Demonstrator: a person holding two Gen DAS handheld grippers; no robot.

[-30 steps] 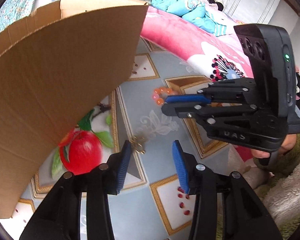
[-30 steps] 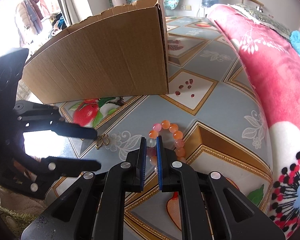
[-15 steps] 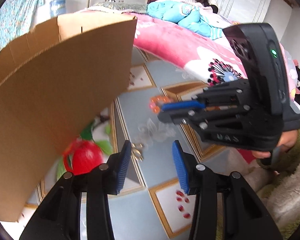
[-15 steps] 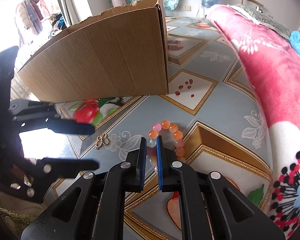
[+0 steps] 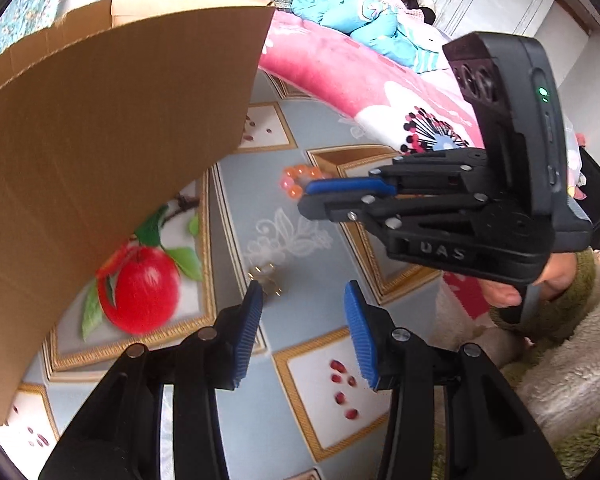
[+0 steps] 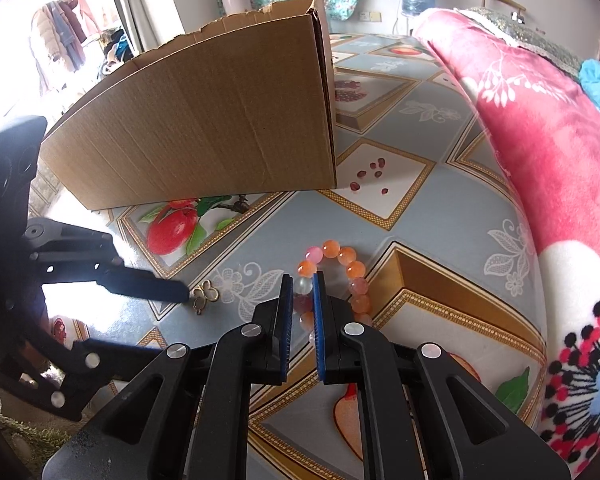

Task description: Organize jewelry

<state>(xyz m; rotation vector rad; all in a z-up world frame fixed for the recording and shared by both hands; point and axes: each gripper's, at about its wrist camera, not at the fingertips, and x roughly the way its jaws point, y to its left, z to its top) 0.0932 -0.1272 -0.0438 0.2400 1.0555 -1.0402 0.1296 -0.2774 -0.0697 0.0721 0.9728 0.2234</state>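
Observation:
A small gold flower-shaped piece (image 5: 267, 280) lies on the patterned floor mat, just ahead of my left gripper (image 5: 303, 300), which is open with its left fingertip beside the piece. It also shows in the right wrist view (image 6: 205, 295). An orange and pink bead bracelet (image 6: 342, 270) lies on the mat. My right gripper (image 6: 300, 286) is shut on the near side of the bracelet, with a pale bead between the pads. The bracelet (image 5: 294, 178) shows in the left wrist view at the right gripper's tips.
A large open cardboard box (image 6: 220, 120) stands on the mat (image 6: 440, 216) behind both pieces. A pink floral blanket (image 6: 540, 128) lies along the right. Small red seeds (image 6: 370, 176) are scattered by the box corner. A shaggy rug (image 5: 560, 380) borders the mat.
My left gripper has moved forward and down toward the gold piece, which now sits at its left fingertip. The right gripper stays shut on the bracelet.

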